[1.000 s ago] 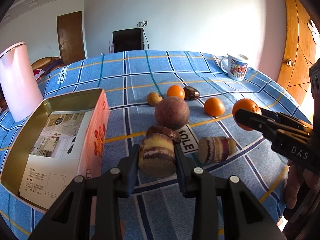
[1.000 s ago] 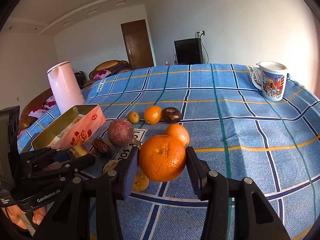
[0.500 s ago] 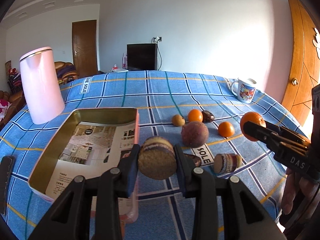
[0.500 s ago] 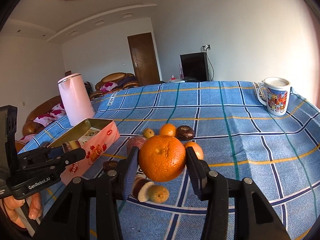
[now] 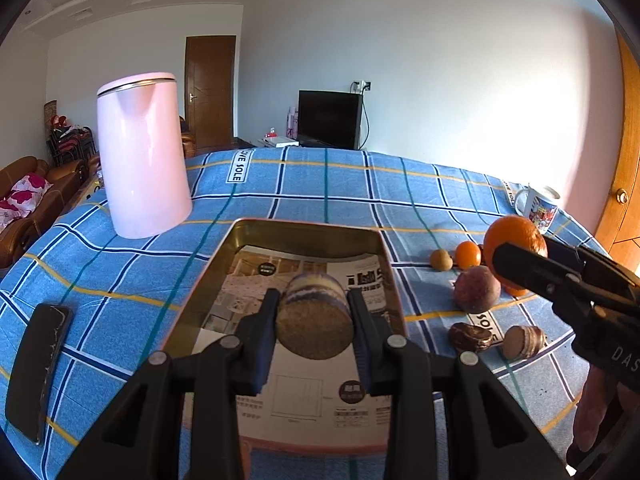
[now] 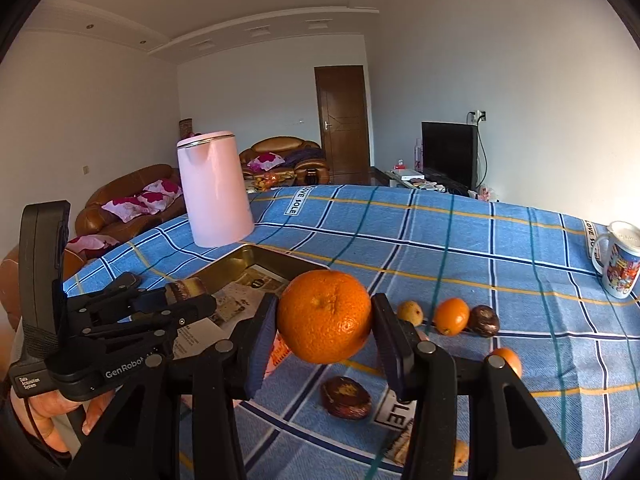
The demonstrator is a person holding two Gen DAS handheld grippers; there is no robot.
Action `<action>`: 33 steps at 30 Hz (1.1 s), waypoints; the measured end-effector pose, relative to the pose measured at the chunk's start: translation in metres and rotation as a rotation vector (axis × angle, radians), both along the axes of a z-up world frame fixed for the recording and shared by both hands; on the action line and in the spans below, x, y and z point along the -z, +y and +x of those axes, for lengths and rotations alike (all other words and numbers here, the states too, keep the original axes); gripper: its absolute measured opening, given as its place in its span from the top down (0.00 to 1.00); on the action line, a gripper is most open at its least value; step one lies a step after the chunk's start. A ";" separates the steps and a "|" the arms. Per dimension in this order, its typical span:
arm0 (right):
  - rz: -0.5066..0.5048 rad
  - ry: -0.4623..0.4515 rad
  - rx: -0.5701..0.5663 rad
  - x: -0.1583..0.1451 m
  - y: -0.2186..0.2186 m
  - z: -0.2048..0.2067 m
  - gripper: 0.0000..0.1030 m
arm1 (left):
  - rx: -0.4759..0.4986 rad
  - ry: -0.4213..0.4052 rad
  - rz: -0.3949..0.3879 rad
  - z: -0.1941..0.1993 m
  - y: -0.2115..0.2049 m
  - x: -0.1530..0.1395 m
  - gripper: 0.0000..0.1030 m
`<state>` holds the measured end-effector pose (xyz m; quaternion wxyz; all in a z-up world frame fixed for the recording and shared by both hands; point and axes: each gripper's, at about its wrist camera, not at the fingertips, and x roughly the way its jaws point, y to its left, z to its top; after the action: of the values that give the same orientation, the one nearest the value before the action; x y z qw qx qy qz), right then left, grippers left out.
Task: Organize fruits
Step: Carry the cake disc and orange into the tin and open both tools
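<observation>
My left gripper (image 5: 314, 322) is shut on a brown, banded cut fruit piece (image 5: 314, 324) and hangs over the open gold tin box (image 5: 304, 228), which is lined with printed paper. My right gripper (image 6: 324, 330) is shut on a large orange (image 6: 324, 322), held above the table to the right of the box; the same orange (image 5: 516, 240) shows at the right of the left wrist view. On the blue checked cloth lie a purple round fruit (image 5: 476, 290), a small orange (image 5: 468, 255), a small yellow-brown fruit (image 5: 441, 259), a dark fruit (image 5: 469, 337) and another banded piece (image 5: 522, 342).
A tall pink kettle (image 5: 142, 156) stands behind the box on the left. A dark phone (image 5: 38, 368) lies near the table's left front edge. A printed mug (image 6: 618, 266) stands at the far right. A person's hand (image 6: 48, 412) holds the left gripper.
Both grippers have moved left and slightly up with their fruit. The left one went from over the cloth beside the box to over the box's inside; the right one followed towards the box.
</observation>
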<state>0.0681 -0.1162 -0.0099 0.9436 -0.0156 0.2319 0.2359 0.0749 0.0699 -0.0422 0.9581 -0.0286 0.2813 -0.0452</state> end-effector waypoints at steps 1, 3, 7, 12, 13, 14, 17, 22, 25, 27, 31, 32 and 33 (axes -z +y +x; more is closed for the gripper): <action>-0.008 -0.002 -0.013 0.000 0.008 0.002 0.53 | -0.005 0.002 0.000 0.001 0.004 0.000 0.66; -0.029 0.000 -0.035 0.001 0.024 0.007 0.53 | -0.010 0.008 -0.003 0.005 0.010 0.002 0.66; -0.064 0.017 -0.071 0.005 0.052 0.017 0.53 | -0.031 0.029 -0.032 0.012 0.024 0.006 0.66; -0.090 0.045 -0.098 0.014 0.077 0.027 0.52 | -0.055 0.032 -0.047 0.016 0.037 0.008 0.66; -0.094 0.051 -0.103 0.017 0.081 0.028 0.52 | -0.059 0.034 -0.048 0.016 0.039 0.009 0.66; -0.097 0.057 -0.108 0.018 0.085 0.029 0.52 | -0.066 0.037 -0.049 0.016 0.041 0.009 0.66; -0.119 0.076 -0.111 0.023 0.096 0.030 0.52 | -0.080 0.049 -0.057 0.019 0.048 0.013 0.66; -0.139 0.117 -0.116 0.034 0.104 0.035 0.52 | -0.094 0.061 -0.054 0.021 0.050 0.018 0.66; -0.141 0.148 -0.118 0.040 0.102 0.040 0.52 | -0.095 0.069 -0.049 0.022 0.048 0.020 0.66; -0.136 0.162 -0.118 0.042 0.100 0.042 0.52 | -0.102 0.068 -0.043 0.022 0.047 0.020 0.66; -0.133 0.158 -0.118 0.041 0.099 0.041 0.49 | -0.105 0.064 -0.056 0.019 0.048 0.019 0.64; -0.128 0.155 -0.117 0.040 0.098 0.040 0.45 | -0.110 0.060 -0.055 0.017 0.048 0.018 0.64; -0.121 0.152 -0.117 0.039 0.096 0.039 0.43 | -0.114 0.054 -0.050 0.015 0.047 0.017 0.63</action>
<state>0.1069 -0.0207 -0.0489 0.9052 -0.0680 0.3152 0.2768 0.0902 0.1172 -0.0587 0.9502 -0.0698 0.3037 0.0033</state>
